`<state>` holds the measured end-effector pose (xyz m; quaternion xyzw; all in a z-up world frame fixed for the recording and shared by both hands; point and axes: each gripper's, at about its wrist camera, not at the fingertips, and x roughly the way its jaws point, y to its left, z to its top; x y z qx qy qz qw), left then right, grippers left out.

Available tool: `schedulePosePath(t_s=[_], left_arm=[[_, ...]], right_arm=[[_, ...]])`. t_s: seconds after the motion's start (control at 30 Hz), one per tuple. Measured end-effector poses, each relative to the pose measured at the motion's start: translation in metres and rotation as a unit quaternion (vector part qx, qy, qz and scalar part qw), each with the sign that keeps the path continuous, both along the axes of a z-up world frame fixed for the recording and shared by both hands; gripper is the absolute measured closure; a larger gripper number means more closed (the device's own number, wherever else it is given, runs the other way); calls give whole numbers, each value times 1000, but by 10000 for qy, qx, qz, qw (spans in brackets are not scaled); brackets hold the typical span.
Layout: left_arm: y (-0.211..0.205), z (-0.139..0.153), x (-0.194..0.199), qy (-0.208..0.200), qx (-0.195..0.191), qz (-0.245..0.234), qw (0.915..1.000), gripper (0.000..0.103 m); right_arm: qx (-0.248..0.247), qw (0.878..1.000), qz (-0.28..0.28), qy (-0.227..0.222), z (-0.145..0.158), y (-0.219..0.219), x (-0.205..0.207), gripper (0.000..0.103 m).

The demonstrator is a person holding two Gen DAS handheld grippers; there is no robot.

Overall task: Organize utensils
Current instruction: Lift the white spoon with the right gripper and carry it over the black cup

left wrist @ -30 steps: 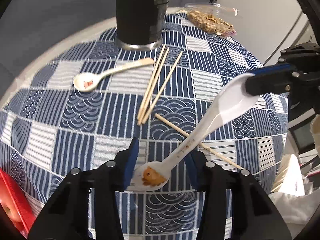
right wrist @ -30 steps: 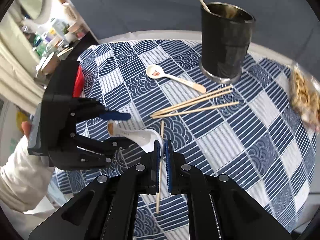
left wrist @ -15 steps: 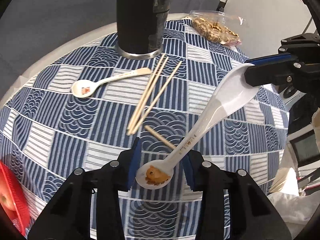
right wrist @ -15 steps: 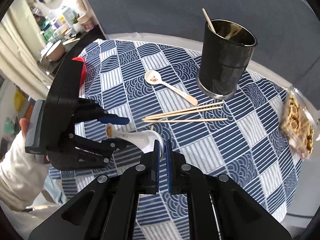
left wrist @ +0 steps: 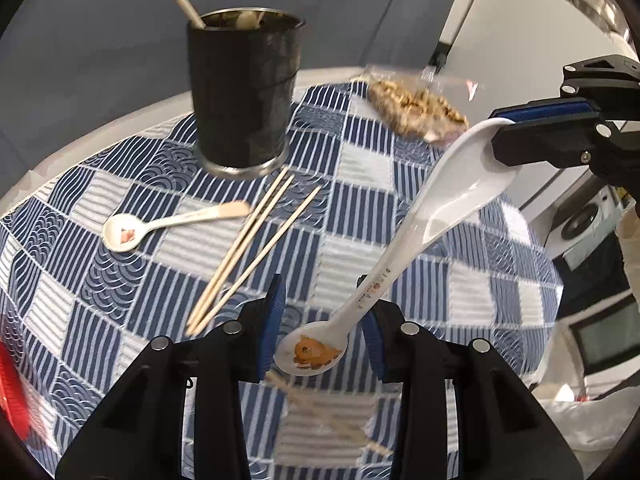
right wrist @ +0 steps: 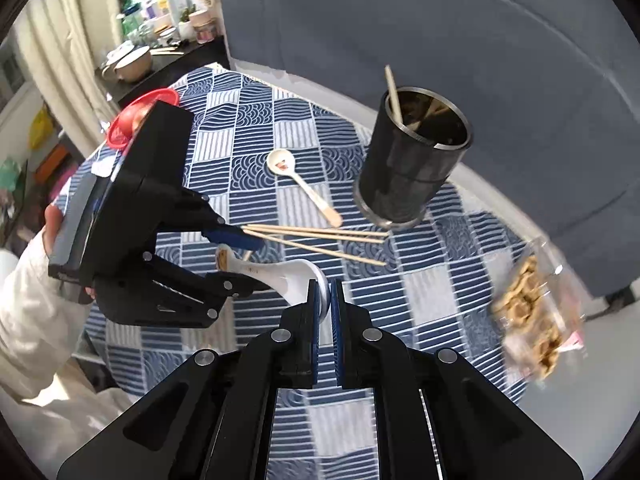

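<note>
White glazed ceramic spoon (left wrist: 404, 248) hung between both tools: right gripper (right wrist: 325, 298) clamped its bowl rim. Left gripper (left wrist: 322, 330), jaws just narrowing, flanked the rounded handle end without touching; a cylindrical black holder (left wrist: 244, 96) stood at 11 o'clock.

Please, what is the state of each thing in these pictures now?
large spoon: held above the cloth, wide end clamped.
right gripper: shut on the large spoon.
left gripper: open, just been closing; spoon's decorated end between its fingers, unpressed.
small spoon: lying flat on the cloth.
chopsticks: lying loose on the cloth.
black cup: upright, utensils inside.
</note>
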<state>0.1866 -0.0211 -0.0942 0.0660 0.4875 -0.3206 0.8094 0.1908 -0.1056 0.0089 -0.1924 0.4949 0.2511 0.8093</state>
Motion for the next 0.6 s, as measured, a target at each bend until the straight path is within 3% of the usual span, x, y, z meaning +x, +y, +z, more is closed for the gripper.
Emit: schedulePosePath(t_s=[0.3, 0.6], left_arm=[[-23, 22, 4, -74, -101, 165, 9998, 66], [-35, 69, 26, -376, -80, 248, 9990, 66]], right_arm=[[-20, 9988, 308, -370, 28, -23, 3, 97], [22, 9951, 446, -883, 70, -36, 17, 97]])
